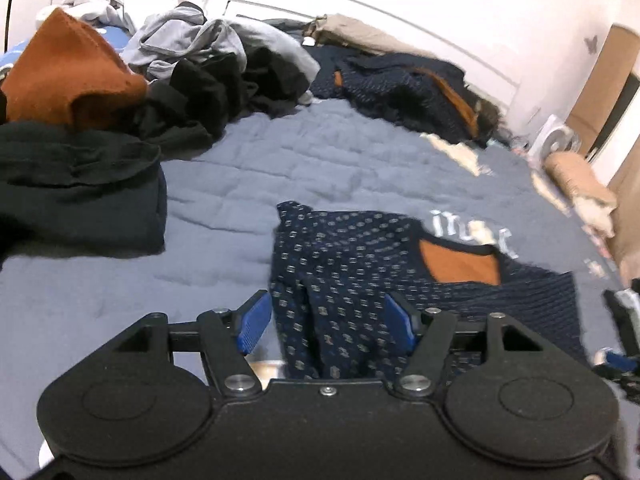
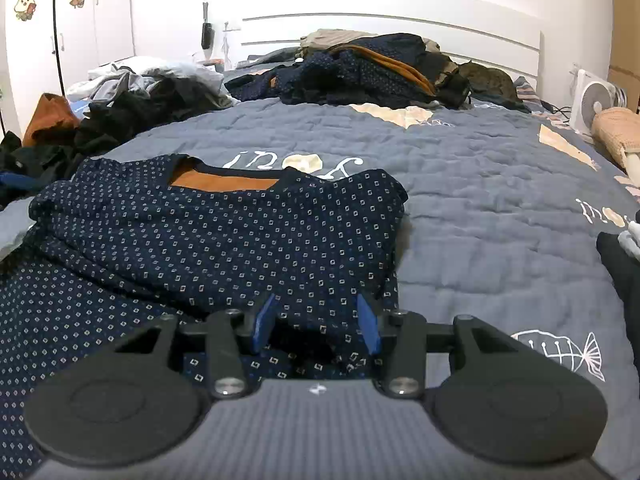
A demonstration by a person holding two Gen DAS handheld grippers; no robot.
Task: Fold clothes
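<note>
Navy patterned shirt (image 2: 224, 240), soft knit, orange-lined collar, lower centre-left of right wrist view, on blue quilt (image 2: 480, 184).
Limp and light; best taken at hem or shoulder edges. Left gripper (image 1: 326, 322): jaws apart, cloth loose between. Right gripper (image 2: 316, 322): half-parted over a bunched hem, grip uncertain. Quilt lettering unreadable.

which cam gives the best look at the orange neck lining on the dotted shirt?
Right wrist view: the orange neck lining faces the camera, sharp, with the dotted shirt spread out below it. Left wrist view shows the lining too, but off to the side and blurred.
</note>
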